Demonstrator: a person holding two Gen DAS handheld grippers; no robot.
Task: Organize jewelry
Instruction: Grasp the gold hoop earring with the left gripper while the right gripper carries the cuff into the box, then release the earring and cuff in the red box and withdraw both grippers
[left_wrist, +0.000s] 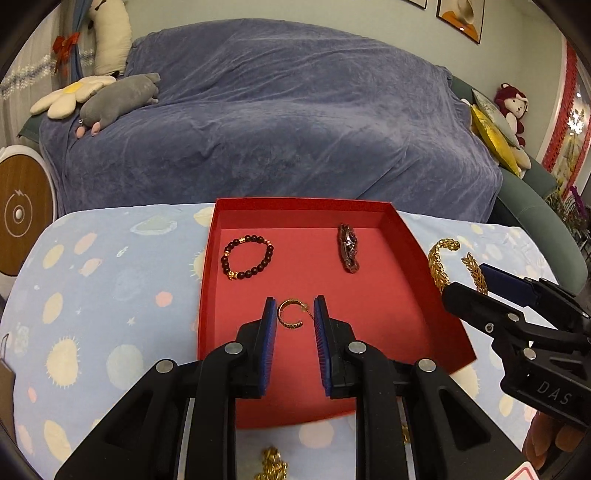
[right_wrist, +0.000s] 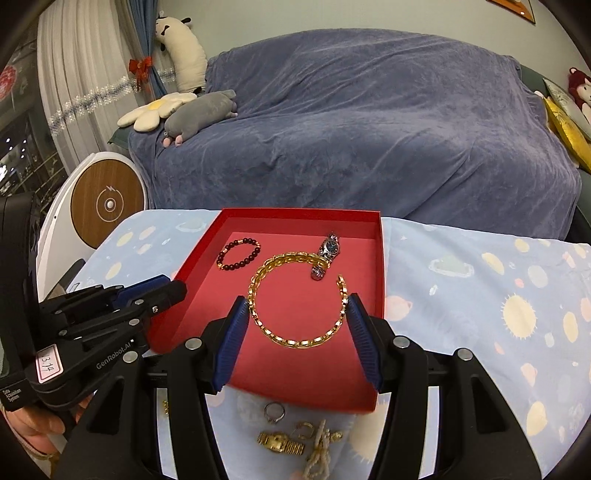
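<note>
Black finger mounts fill the bottom of both wrist views. On the left gripper (left_wrist: 295, 314) the blue fingers (left_wrist: 269, 325) stand apart, and a small gold hoop earring (left_wrist: 290, 313) lies between their tips on the floor of the red tray (left_wrist: 436, 325); whether a pad touches it, I cannot tell. The gap of the hoop faces to the right.

On the right gripper (right_wrist: 297, 314) the fingers (right_wrist: 236, 332) are also apart, but they press against the two sides of a gold chain bangle (right_wrist: 295, 339). The bangle is an open ring, and its opening points away from the camera and to the right, toward the far right corner of the tray. It seems to be held over the near right part of the tray floor.

Farther in the tray, a dark bead bracelet (right_wrist: 238, 254) lies at the far left. A silver watch (right_wrist: 327, 254) with a blue dial lies at the far right, its long axis running from near to far, slightly tilted.

In front of the tray, on the counter (right_wrist: 480, 295) with its pale blue cloth, lie a ring (right_wrist: 274, 411), a gold watch (right_wrist: 280, 443), a small gold earring (right_wrist: 304, 430) and a pearl string (right_wrist: 319, 458), close together.
</note>
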